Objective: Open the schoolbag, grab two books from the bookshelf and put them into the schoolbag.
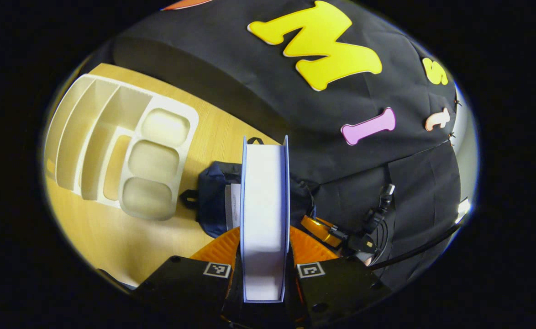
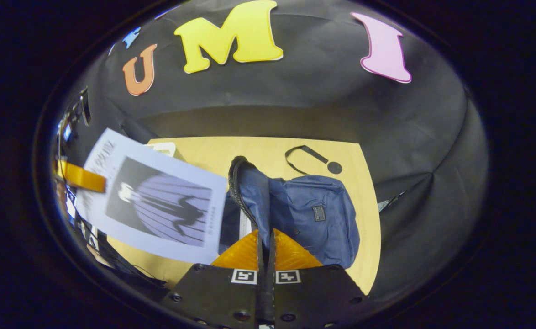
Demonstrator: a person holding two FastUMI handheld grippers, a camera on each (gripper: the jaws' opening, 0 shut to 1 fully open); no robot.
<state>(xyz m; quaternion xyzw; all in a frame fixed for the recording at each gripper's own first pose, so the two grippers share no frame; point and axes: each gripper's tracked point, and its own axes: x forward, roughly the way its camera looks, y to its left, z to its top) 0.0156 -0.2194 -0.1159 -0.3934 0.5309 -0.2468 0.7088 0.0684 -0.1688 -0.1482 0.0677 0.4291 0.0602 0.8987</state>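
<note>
My left gripper point(image 1: 264, 240) is shut on a book point(image 1: 264, 214) with a pale lavender cover, seen edge-on with its white pages toward the camera. In the right gripper view the same book point(image 2: 154, 205) hangs tilted above the table, left of the bag, with an orange finger point(image 2: 81, 179) on it. The navy schoolbag point(image 2: 313, 214) lies on the wooden table, its mouth held up by my right gripper point(image 2: 265, 249), which is shut on the zipper rim. The white edge of another book point(image 1: 232, 205) shows inside the open bag point(image 1: 211, 196). The white bookshelf point(image 1: 122, 151) stands at the left.
The wooden table point(image 1: 126, 242) runs under shelf and bag. A black strap point(image 2: 307, 157) lies behind the bag. My right gripper's orange finger point(image 1: 319, 228) and black cables point(image 1: 377, 219) sit just right of the held book. Black cloth walls close in behind.
</note>
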